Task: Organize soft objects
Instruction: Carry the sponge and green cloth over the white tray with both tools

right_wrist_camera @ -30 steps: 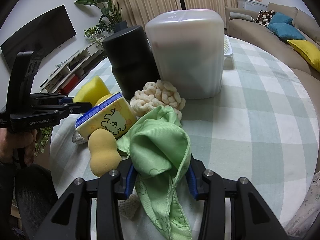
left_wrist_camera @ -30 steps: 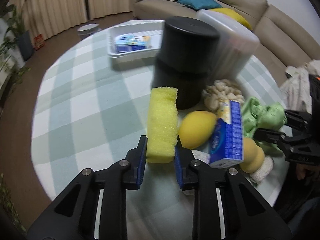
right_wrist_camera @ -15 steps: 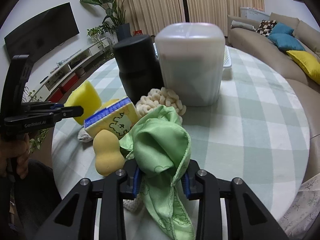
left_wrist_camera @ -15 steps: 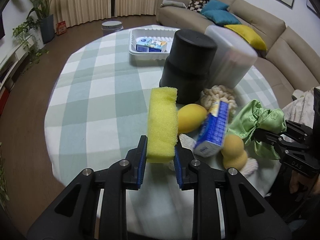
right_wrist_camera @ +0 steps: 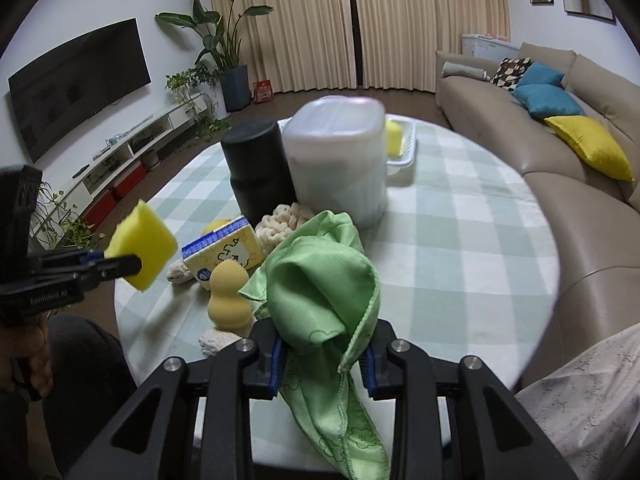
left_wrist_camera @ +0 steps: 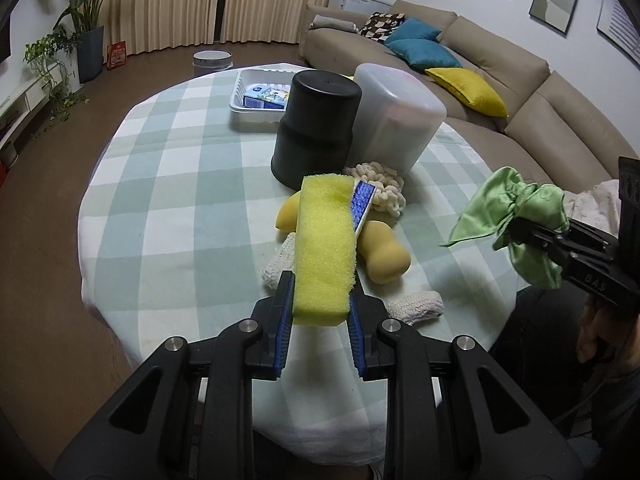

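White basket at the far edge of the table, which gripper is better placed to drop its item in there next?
Probably left. The left gripper holds the yellow sponge with open tablecloth leading to the white basket; the right gripper, holding the green cloth, faces both containers.

The black left tool [right_wrist_camera: 120, 266] body reads "GenRobot.AI"; the black right tool [left_wrist_camera: 516, 226] body shows only "DAS".

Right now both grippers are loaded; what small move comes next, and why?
Probably carry the left gripper with its yellow rectangular sponge toward the white plastic tray behind the black cylindrical container. The tray already holds soft items, while the right gripper just hangs with the green microfibre cloth.
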Demonstrator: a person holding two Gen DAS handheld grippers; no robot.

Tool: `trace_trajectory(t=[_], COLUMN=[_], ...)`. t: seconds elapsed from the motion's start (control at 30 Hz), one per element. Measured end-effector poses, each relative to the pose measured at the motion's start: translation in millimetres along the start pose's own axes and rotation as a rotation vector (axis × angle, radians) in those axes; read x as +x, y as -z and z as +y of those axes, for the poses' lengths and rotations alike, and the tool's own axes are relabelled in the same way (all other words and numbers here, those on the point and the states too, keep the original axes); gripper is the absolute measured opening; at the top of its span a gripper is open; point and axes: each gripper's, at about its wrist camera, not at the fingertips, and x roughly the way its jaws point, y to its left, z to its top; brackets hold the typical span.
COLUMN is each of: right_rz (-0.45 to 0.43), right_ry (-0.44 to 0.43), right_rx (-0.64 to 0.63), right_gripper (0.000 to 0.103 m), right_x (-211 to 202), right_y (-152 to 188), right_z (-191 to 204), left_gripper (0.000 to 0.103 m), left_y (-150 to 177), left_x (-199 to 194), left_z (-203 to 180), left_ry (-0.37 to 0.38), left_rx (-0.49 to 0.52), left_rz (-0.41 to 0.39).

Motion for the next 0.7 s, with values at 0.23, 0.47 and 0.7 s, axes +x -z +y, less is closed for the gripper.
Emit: trace_trajectory(t=[0.23,0.47,0.7], right_rz=[-0.004,0.006,-0.031], right_ry=[0.03,0.064,0.153], right_rx=[0.006,0.02,0.051], right_gripper=[0.032,0.032,0.032], right_x=[-16.3,-24.2,-40.3], right_y=[0.0,1.8,-13.6], right_z=[-9.3,-21.3,-57.7], left_gripper=[0.022,0.022,0.022], left_y=[5.9,3.2,-25.8], left_x=[-7.5,-11.3,-26.3], left_z=[2.5,5.9,24.7], left_ry=[0.007,0.003,-0.044], left_rx=[-0.018,-0.019,-0.005], left_rz=[-0.008,-0.019,-0.07])
